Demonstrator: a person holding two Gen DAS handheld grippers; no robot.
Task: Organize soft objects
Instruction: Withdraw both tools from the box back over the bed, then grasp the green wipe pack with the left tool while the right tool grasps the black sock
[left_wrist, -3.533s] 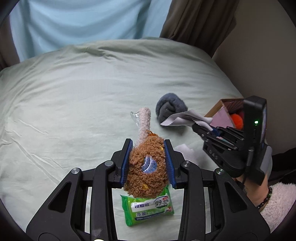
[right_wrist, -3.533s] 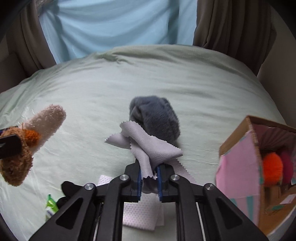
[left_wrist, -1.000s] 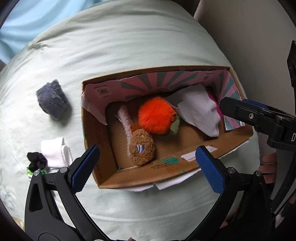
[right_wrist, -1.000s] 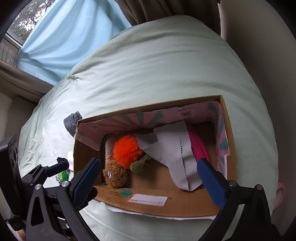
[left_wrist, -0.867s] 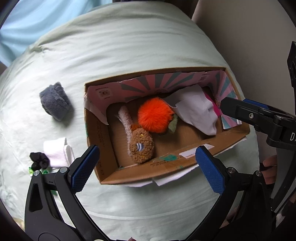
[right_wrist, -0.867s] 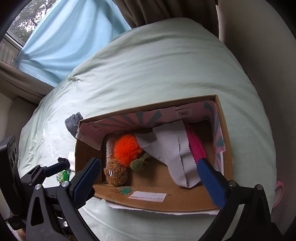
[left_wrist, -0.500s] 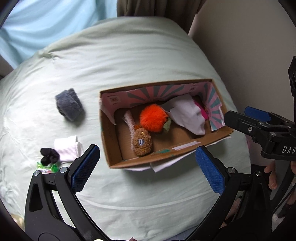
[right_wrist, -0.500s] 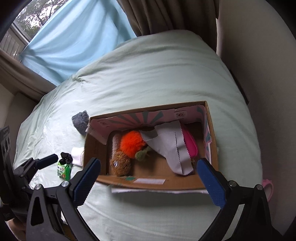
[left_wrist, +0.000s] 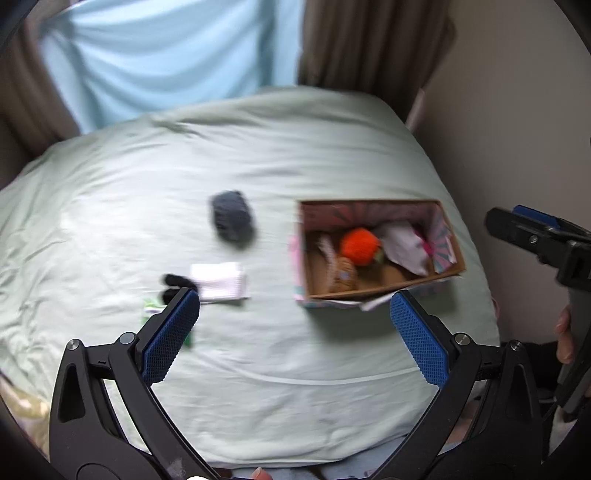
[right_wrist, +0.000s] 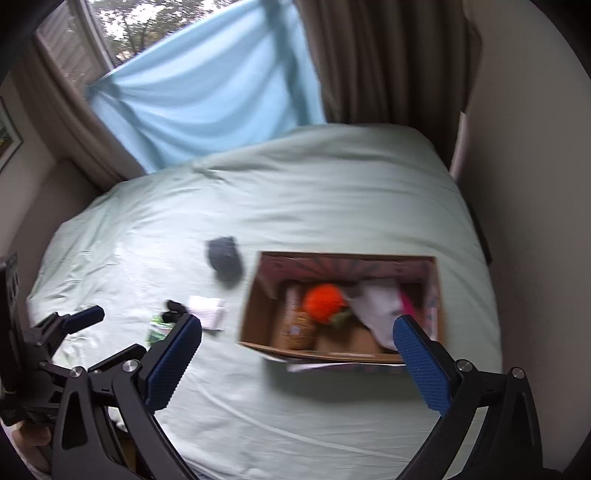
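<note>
Cardboard box holds orange pompom, brown plush

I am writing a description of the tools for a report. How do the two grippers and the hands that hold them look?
The left gripper and the right gripper look alike: black plastic frames with triangular cut-outs and silver screws. Each finger carries a blue pad with a fine grid texture. Only bare fingertips show beside the right gripper's handle; no sleeve or cable is visible.
</note>
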